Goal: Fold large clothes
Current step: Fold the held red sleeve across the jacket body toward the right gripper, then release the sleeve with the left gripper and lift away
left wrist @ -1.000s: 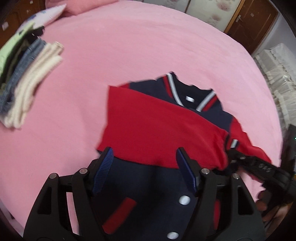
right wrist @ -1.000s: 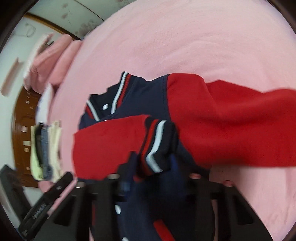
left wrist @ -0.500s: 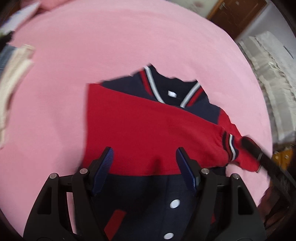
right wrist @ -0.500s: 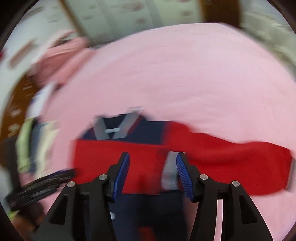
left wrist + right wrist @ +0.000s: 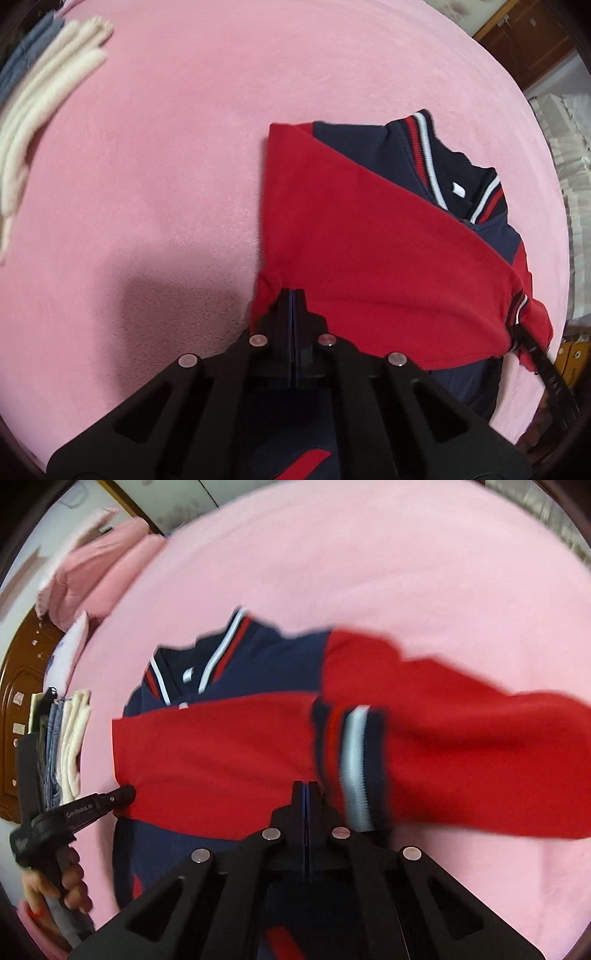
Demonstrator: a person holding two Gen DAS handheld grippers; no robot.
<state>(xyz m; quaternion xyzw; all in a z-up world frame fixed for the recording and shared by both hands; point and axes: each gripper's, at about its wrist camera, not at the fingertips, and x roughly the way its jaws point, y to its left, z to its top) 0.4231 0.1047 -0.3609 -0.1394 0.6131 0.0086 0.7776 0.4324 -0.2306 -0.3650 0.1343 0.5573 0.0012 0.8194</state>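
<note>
Jacket [image 5: 388,258]: flat on pink bed [image 5: 166,147], one red sleeve [image 5: 369,240] folded across. Both my grippers, spread half a second ago, now clenched: left gripper [image 5: 293,295] on sleeve fold, right gripper [image 5: 306,788] near cuff [image 5: 351,760]. Next fold ready, I judge.

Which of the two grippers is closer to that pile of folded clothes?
Left. The left gripper sits at the jacket edge beside the folded pile; the right gripper is farther away, by the striped cuff.
</note>
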